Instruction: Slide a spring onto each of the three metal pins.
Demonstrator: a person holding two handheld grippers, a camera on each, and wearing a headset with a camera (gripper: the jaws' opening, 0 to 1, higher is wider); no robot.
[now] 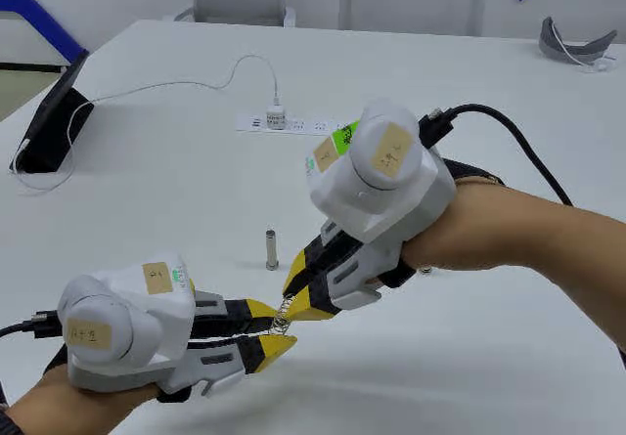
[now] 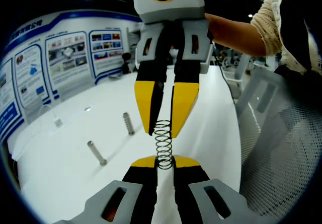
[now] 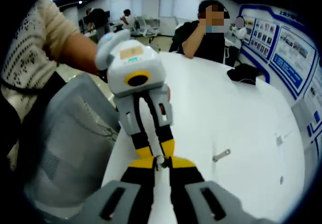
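Observation:
A small steel spring hangs in the air between the two grippers. My left gripper comes in from the lower left and is shut on the spring's lower end. The right gripper reaches down from the upper right, its yellow fingertips pinched on the upper end. In the right gripper view the spring sits between that gripper's own tips. A bare metal pin stands upright on the white table just behind the grippers. In the left gripper view a bare pin stands beside a ribbed-looking pin.
A white power strip with a plugged charger and cable lies further back. A black tablet stand sits at the table's left edge and a grey object at the far right. A mesh chair stands beside the table.

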